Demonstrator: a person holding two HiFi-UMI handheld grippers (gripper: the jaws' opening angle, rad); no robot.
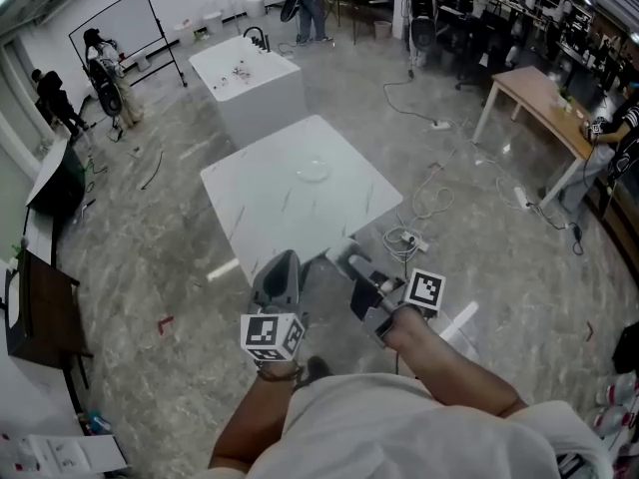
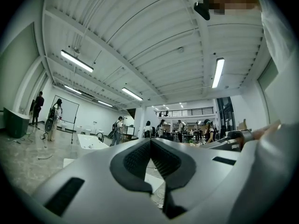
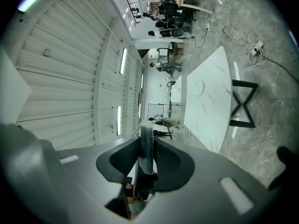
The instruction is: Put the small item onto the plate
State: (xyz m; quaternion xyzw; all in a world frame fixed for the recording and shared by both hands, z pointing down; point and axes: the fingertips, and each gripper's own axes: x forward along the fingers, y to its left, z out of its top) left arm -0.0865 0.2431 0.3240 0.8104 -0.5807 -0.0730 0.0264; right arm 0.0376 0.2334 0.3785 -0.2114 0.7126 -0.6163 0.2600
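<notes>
1. Grip check: my right gripper (image 1: 346, 262) pinches the item (image 3: 145, 146), a thin grey slab standing edge-on between its fingers. The pads press on both flat faces.
2. My left gripper (image 2: 150, 143) has its fingers pressed together with nothing between them. I judge it has no part in this step.
3. The plate (image 1: 314, 171) lies well ahead of both pairs of fingers, near the middle of the table (image 1: 260, 218). The item is well apart from the plate, held off the table.
4. To carry well, I'd hold the pinch firm and bring the right fingers forward over the plate. Then I'd tip them down so the slab's lower edge meets the plate before I let go. Releasing from high up risks a bounce or a slide off the shallow rim.
5. I'd lay the item flat side down if I can, since on edge it would likely topple.
6. The plate looks clear and, as far as I can tell, empty, though it shows small in both views.
</notes>
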